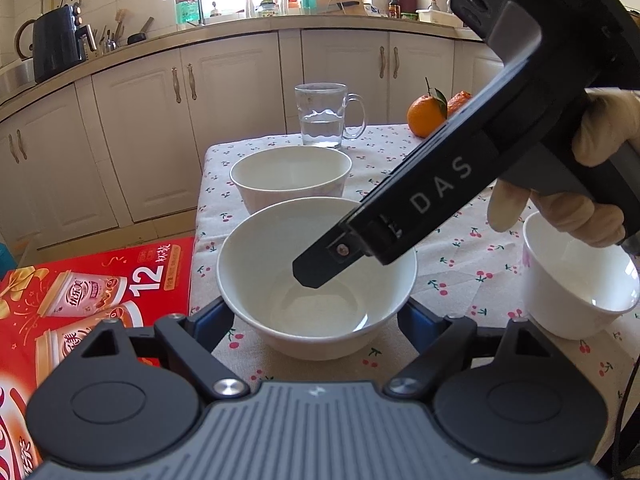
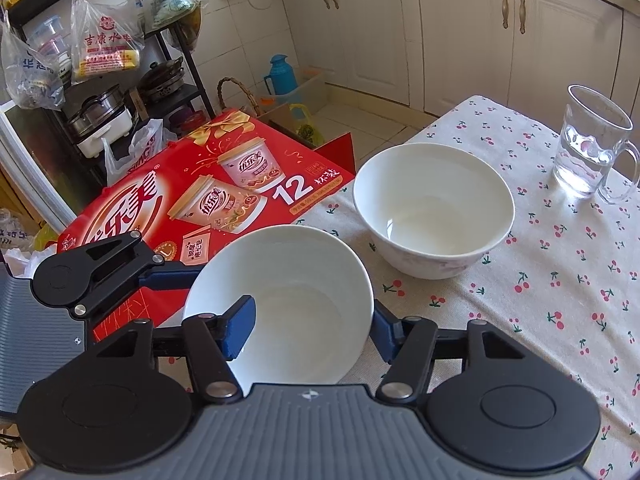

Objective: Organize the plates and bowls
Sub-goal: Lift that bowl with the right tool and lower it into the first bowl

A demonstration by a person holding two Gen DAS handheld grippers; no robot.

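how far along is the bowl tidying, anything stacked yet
Done: nothing visibly. All three bowls sit apart on the tablecloth, none nested. In hand: the near bowl, with the left tool either side of it and the right tool straddling its rim, one finger inside; no firm grip shows. Left: nest it with the far bowl and the third bowl. No plates in view.

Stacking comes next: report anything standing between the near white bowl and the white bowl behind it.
Nothing visible does. Only bare cherry-print tablecloth lies between the near white bowl and the far white bowl. The glass mug stands past it, off that path.
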